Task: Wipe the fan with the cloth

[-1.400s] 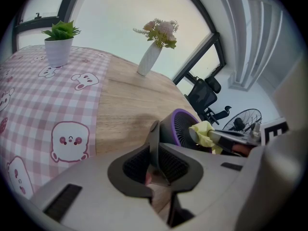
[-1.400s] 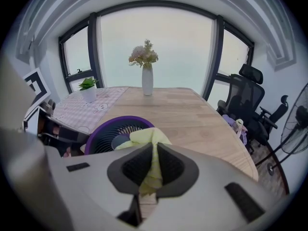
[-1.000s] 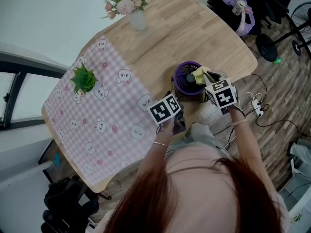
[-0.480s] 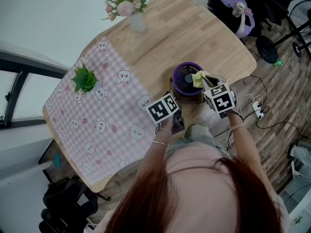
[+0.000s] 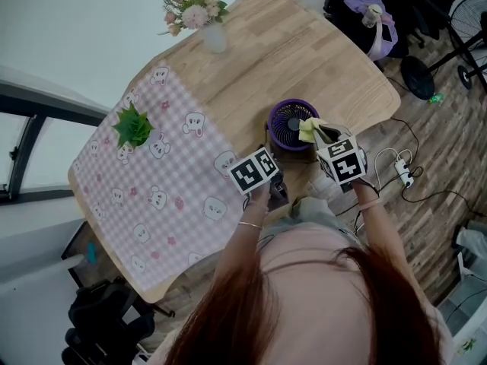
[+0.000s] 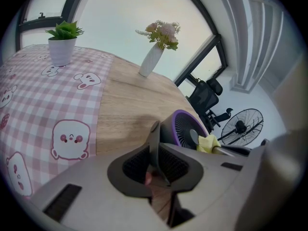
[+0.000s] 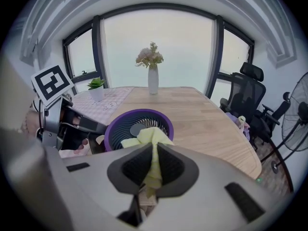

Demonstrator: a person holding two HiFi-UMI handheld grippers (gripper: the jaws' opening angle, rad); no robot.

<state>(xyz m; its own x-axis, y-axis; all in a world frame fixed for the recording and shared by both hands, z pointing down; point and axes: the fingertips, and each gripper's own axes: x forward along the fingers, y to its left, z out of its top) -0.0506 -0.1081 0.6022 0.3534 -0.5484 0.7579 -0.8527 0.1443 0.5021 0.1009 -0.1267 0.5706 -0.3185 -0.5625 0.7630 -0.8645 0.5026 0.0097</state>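
A small purple fan (image 5: 288, 120) lies grille-up on the wooden table (image 5: 304, 44), near its front edge. My left gripper (image 5: 272, 157) is shut on a thin dark edge of the fan (image 6: 185, 129), which shows between its jaws in the left gripper view (image 6: 155, 150). My right gripper (image 5: 319, 134) is shut on a yellow cloth (image 5: 308, 128). The cloth (image 7: 149, 138) hangs bunched from the right gripper (image 7: 153, 165) and rests on the fan's grille (image 7: 120, 124). The cloth (image 6: 208, 142) also shows in the left gripper view.
A pink checked tablecloth (image 5: 152, 196) covers the table's left half, with a potted plant (image 5: 133, 125) on it. A white vase of flowers (image 5: 196, 10) stands at the far edge. On the floor to the right are an office chair (image 7: 248, 97), a standing fan (image 5: 464, 21) and a power strip (image 5: 401, 169).
The right gripper and cloth have slid a little across the grille toward the person. The left gripper has kept its hold on the fan.
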